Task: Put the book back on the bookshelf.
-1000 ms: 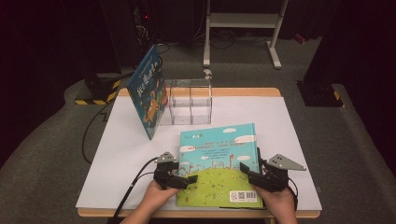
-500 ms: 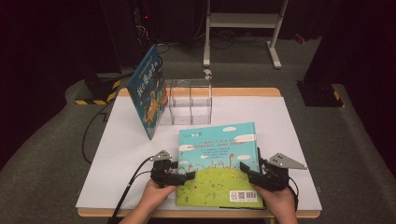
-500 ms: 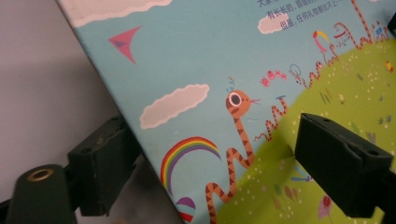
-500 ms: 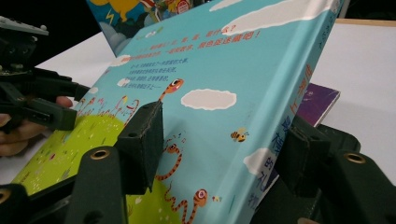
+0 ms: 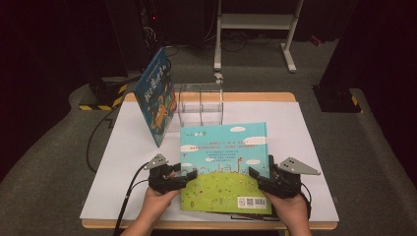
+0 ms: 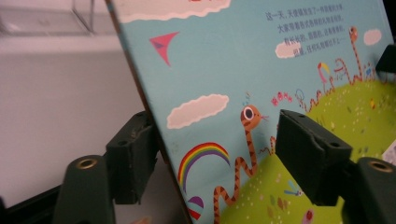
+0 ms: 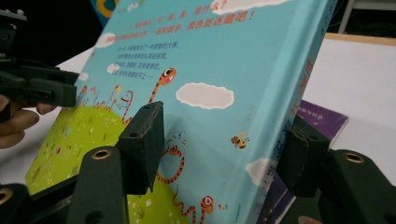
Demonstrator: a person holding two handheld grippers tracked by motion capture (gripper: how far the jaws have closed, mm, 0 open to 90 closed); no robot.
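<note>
Two tools are working on one picture book [image 5: 223,162] at the near edge of the desk [image 5: 305,147]. The left tool [image 5: 189,175] is straddling the book's left edge, one jaw over the cover and one beneath it; in the left gripper view [image 6: 210,149] the upper jaw is sitting apart from the cover, so the jaws are spread rather than pinching. The right tool [image 5: 253,173] is bracketing the book's right edge, and in the right gripper view [image 7: 224,140] its two jaws are standing on either side of the spine, with gaps showing, so it is also spread around the edge. A second, purple book [image 7: 322,119] is lying under the first one, its corner peeking out beside the spine. A third book [image 5: 156,98], blue, is standing tilted at the far left of the desk, leaning against one clear rack [image 5: 201,105] with several slots. Two hands are holding the tools from the bottom of the high view.
</note>
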